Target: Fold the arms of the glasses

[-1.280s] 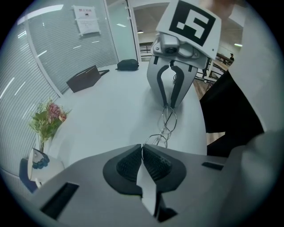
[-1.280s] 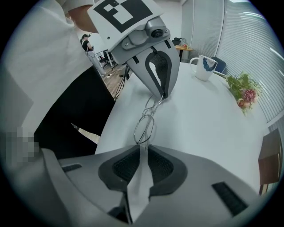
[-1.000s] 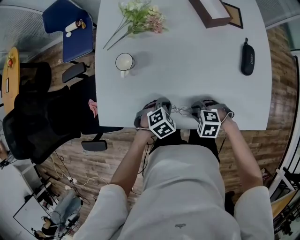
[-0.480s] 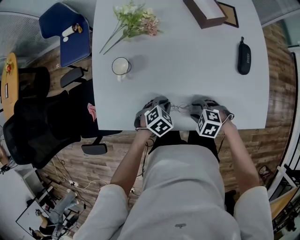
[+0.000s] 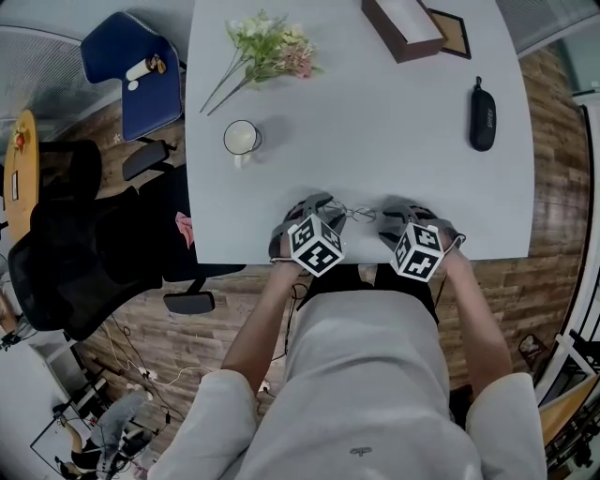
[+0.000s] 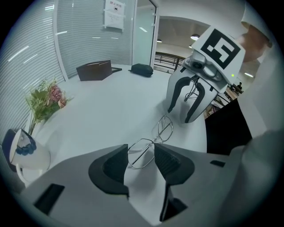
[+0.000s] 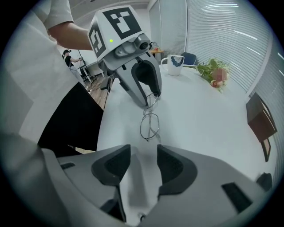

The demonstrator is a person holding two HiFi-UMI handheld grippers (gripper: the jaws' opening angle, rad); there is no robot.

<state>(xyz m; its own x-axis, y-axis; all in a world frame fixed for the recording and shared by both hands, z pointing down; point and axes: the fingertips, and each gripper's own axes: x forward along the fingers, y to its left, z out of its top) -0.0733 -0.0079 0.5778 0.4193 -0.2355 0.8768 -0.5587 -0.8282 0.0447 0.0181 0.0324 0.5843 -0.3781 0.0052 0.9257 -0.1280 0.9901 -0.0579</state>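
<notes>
Thin wire-framed glasses [image 5: 358, 214] lie flat on the white table [image 5: 375, 112], close to its front edge and between my two grippers. In the left gripper view one lens [image 6: 141, 153] lies in the gap between the jaws of my left gripper [image 6: 141, 150], and the pads do not press on it. Those jaws have just been opening. My right gripper [image 7: 143, 150] is open too, after opening just now, with nothing between its pads. The glasses [image 7: 149, 125] lie just ahead of it. Each gripper sees the other across the frame: the left gripper [image 7: 151, 99] and the right gripper [image 6: 179, 115].
A white mug [image 5: 244, 138] and a bunch of flowers [image 5: 267, 47] sit at the table's left. A brown box [image 5: 403, 23] is at the far edge and a black glasses case [image 5: 482, 114] at the right. A black office chair [image 5: 66, 234] stands left of the table.
Both marker cubes have rolled a little. The hands stay at the table's front edge with the glasses between them.
</notes>
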